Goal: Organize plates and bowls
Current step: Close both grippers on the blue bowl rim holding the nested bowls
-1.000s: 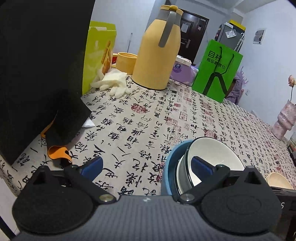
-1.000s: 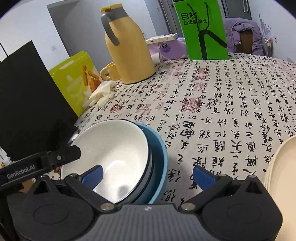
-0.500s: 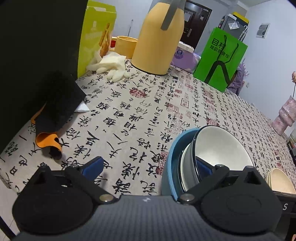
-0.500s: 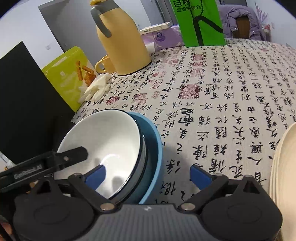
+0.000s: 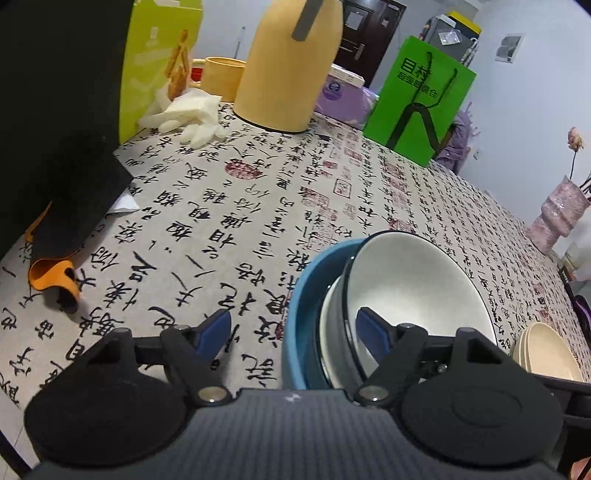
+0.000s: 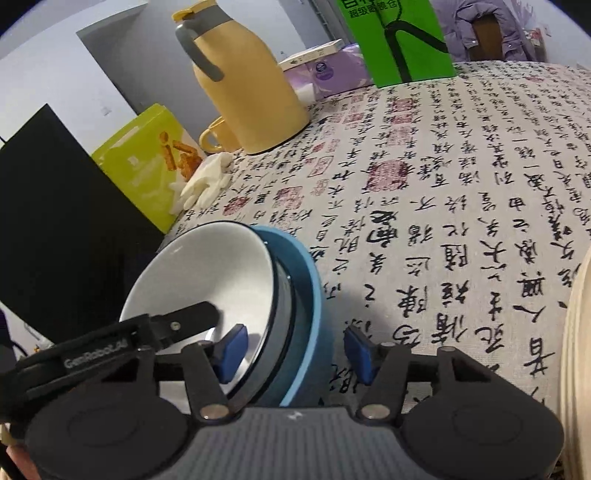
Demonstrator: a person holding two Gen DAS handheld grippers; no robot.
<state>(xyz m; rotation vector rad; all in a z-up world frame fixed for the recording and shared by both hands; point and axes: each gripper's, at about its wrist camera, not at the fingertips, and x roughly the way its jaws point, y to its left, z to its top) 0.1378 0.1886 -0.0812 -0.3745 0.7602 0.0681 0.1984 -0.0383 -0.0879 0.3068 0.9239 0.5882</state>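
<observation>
pale walls (image 5: 535,110), dark door (image 5: 354,33), calligraphy-print table (image 5: 258,206)

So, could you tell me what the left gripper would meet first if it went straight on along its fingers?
Probably the near walls of the nested blue bowl and white bowl, which the closing left gripper straddles; pads not visibly touching.

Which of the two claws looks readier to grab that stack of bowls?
Probably the right gripper. Both sets of jaws have just been closing astride the white bowl and blue bowl, but the right's outer pad is nearly touching, while the left gripper's stands well clear.
</observation>
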